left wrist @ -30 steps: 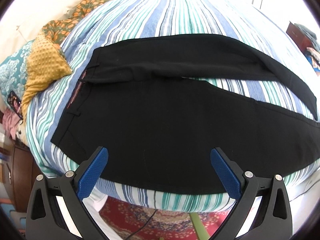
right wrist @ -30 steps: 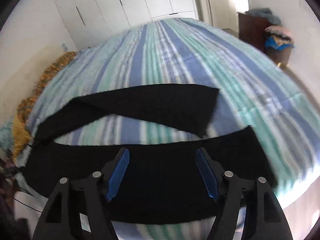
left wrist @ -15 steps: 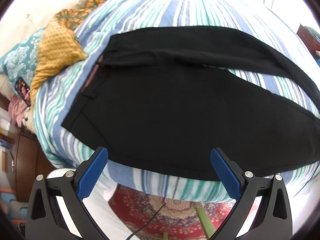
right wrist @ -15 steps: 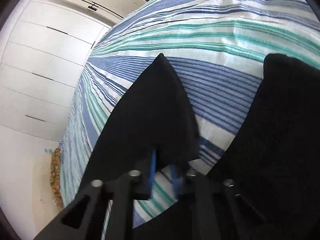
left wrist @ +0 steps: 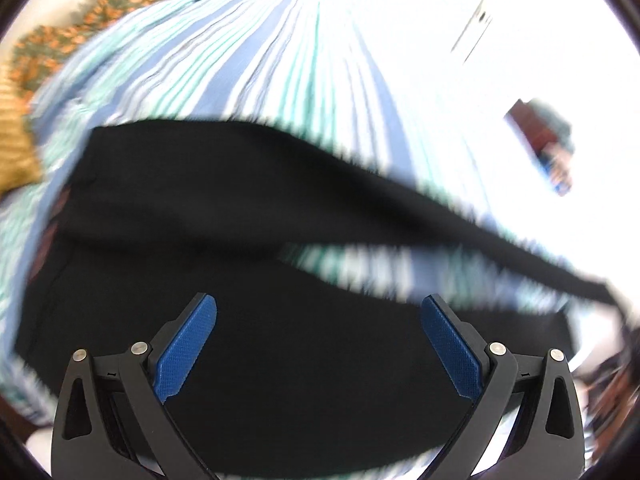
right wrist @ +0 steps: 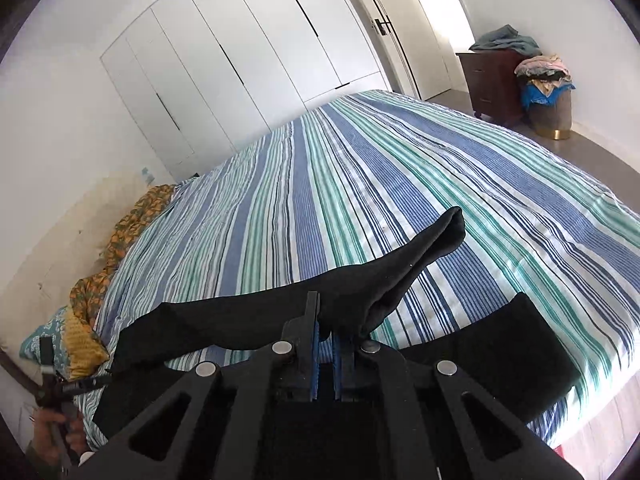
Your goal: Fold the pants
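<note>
The soft, limp black pants [right wrist: 280, 312] are pinched at the far leg's hem by the right gripper [right wrist: 325, 336], while the left gripper [left wrist: 320, 344] is held wide and empty.

The left tool [left wrist: 320, 344] is held with its two blue-padded fingers [left wrist: 186, 350] spread wide apart, nothing gripped between them; its view is motion-blurred. The right tool [right wrist: 325, 338] is seen with its fingers drawn nearly together, blue pads [right wrist: 315, 354] separated only by a thin gap, clamped on a fold of the black pants [right wrist: 360, 296]. At the lower left edge of the right wrist view, a hand [right wrist: 60, 436] is seen wrapped around a dark handle.
</note>
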